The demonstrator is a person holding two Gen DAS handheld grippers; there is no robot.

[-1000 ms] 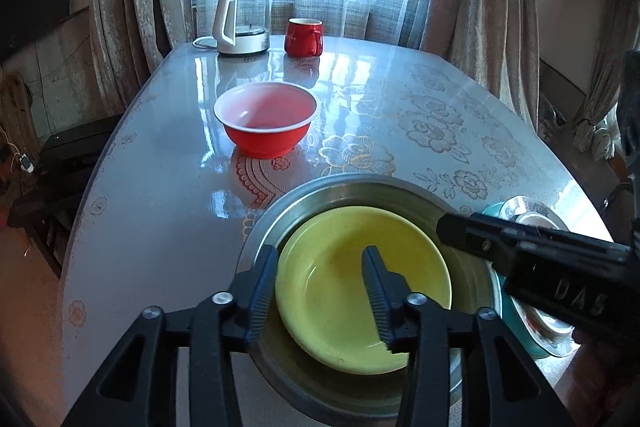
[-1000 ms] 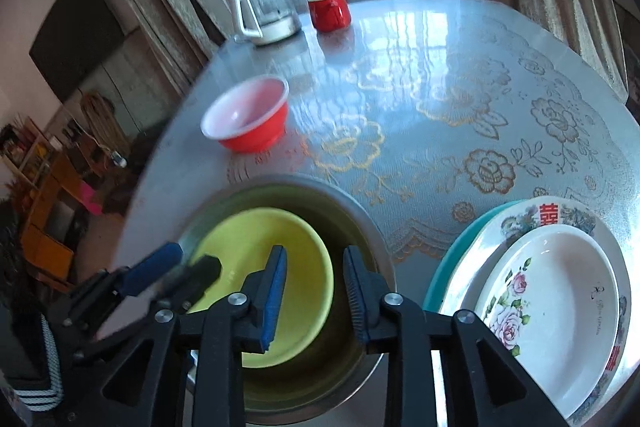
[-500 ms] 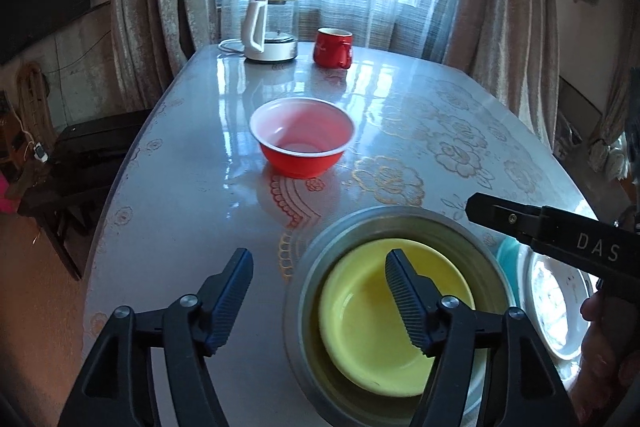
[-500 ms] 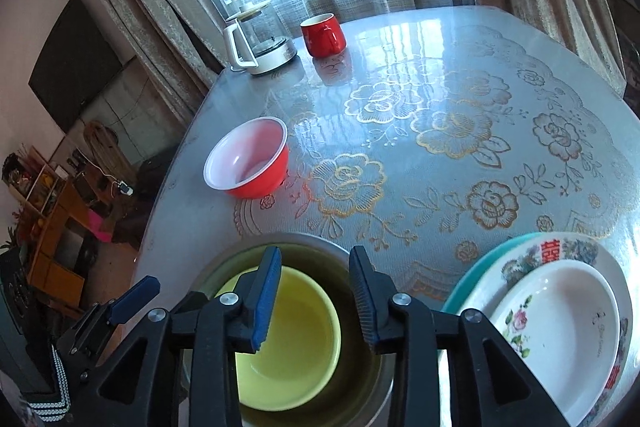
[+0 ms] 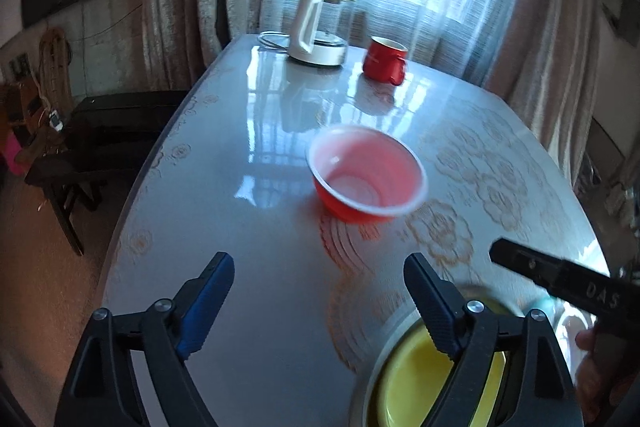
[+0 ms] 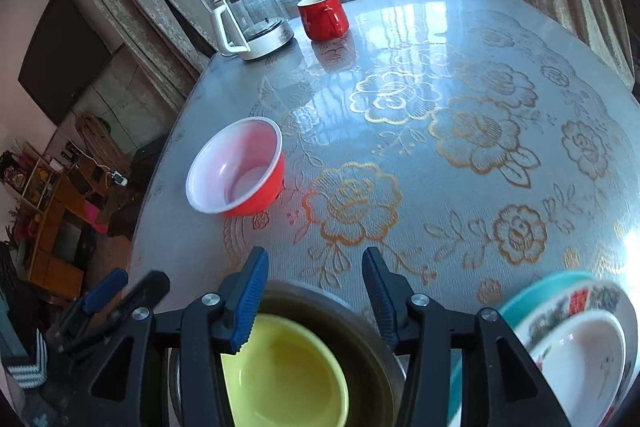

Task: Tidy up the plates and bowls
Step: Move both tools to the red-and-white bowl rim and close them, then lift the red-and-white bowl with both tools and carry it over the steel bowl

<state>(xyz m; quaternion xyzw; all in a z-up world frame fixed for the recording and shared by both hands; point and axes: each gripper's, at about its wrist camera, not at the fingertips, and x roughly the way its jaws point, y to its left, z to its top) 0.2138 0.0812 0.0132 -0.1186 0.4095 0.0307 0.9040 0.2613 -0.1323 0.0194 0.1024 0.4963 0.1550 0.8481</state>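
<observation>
The left gripper [image 5: 318, 301] hangs over the bare part of the glossy floral table [image 5: 260, 155] with its jaws opening wide and nothing between them, and the red plastic bowl with a white rim [image 5: 366, 173] stands alone further ahead. The right gripper [image 6: 314, 297] is also opening, empty, above the far rim of the grey metal basin [image 6: 360, 331], in which the yellow round bowl [image 6: 288, 375] lies. Just right of the basin is a stack of flowered white plates [image 6: 580, 351] on a teal plate [image 6: 540, 287].
</observation>
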